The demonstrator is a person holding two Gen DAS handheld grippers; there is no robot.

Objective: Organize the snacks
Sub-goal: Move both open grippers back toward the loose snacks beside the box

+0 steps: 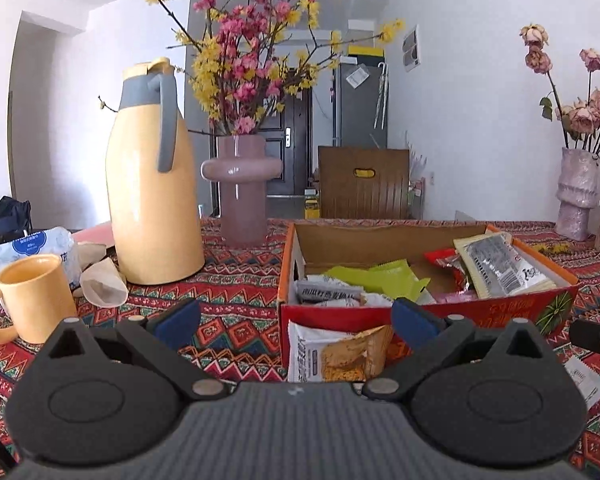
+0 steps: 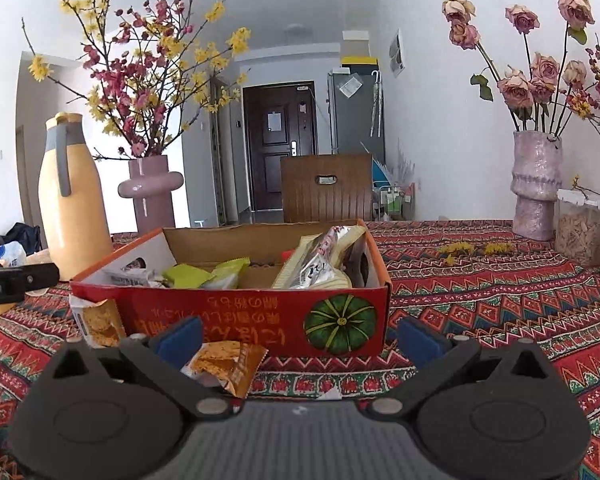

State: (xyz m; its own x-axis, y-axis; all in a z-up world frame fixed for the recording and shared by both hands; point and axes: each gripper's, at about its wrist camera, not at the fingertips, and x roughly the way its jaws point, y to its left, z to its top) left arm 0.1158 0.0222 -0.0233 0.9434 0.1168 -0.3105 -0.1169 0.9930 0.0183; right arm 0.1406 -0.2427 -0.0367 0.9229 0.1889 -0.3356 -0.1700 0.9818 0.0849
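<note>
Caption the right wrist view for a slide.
Open right gripper faces the red snack box; two cracker packets lie outside it.

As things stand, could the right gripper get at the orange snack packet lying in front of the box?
Probably yes. The right gripper is open, and the orange snack packet lies on the tablecloth just ahead of its left finger, outside the red cardboard box. Nothing covers it; a small shift left should bracket it.

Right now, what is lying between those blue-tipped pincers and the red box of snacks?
In the right wrist view, an orange snack packet lies on the tablecloth between the open right gripper and the red box, near the left fingertip.
</note>
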